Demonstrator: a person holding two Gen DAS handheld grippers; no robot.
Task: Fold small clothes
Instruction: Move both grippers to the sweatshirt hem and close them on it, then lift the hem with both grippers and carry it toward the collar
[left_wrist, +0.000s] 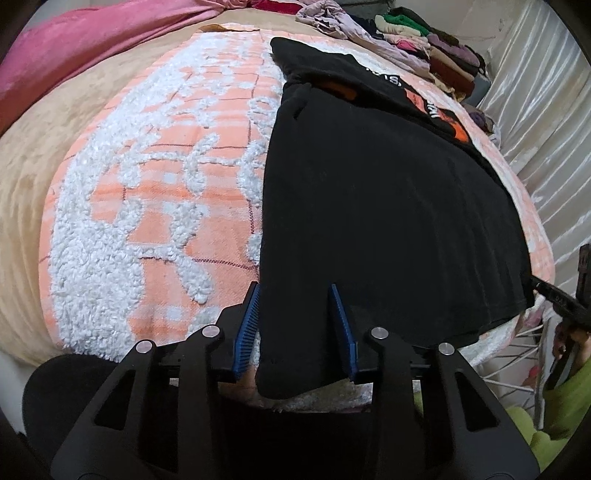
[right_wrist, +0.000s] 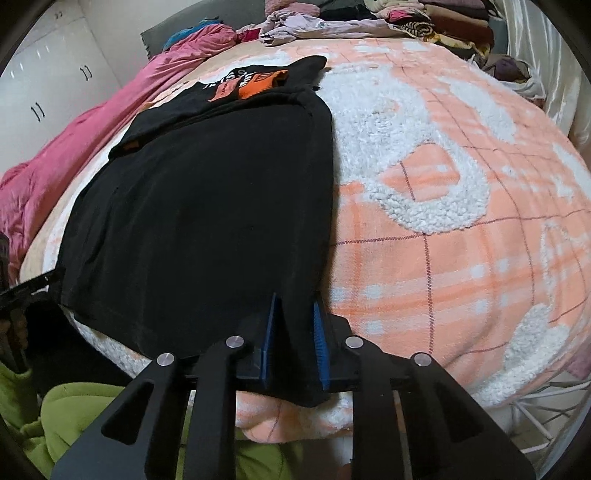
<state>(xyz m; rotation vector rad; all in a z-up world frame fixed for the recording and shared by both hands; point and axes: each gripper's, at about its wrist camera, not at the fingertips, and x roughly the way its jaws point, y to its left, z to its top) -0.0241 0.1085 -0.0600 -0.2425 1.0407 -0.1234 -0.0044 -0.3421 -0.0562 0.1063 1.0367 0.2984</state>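
Observation:
A black T-shirt (left_wrist: 369, 203) with an orange and white print (left_wrist: 458, 133) lies flat on a bed, its sides folded in. My left gripper (left_wrist: 293, 286) is at the shirt's near left corner. Its blue pads (left_wrist: 245, 328) are shut on the hem, which bunches and hangs between them. In the right wrist view the same shirt (right_wrist: 221, 206) runs away from me. My right gripper (right_wrist: 295, 299) is shut on its near right corner, and a strip of black cloth fills the narrow gap between its pads (right_wrist: 320, 343).
An orange and white fleecy blanket (right_wrist: 461, 258) covers the bed. A pink quilt (right_wrist: 55, 166) lies along the left side. Stacks of folded clothes (left_wrist: 424, 48) sit at the far end by a white curtain (left_wrist: 535, 92). Green sleeves (right_wrist: 74, 417) and a white wire rack (right_wrist: 546, 417) are below the bed edge.

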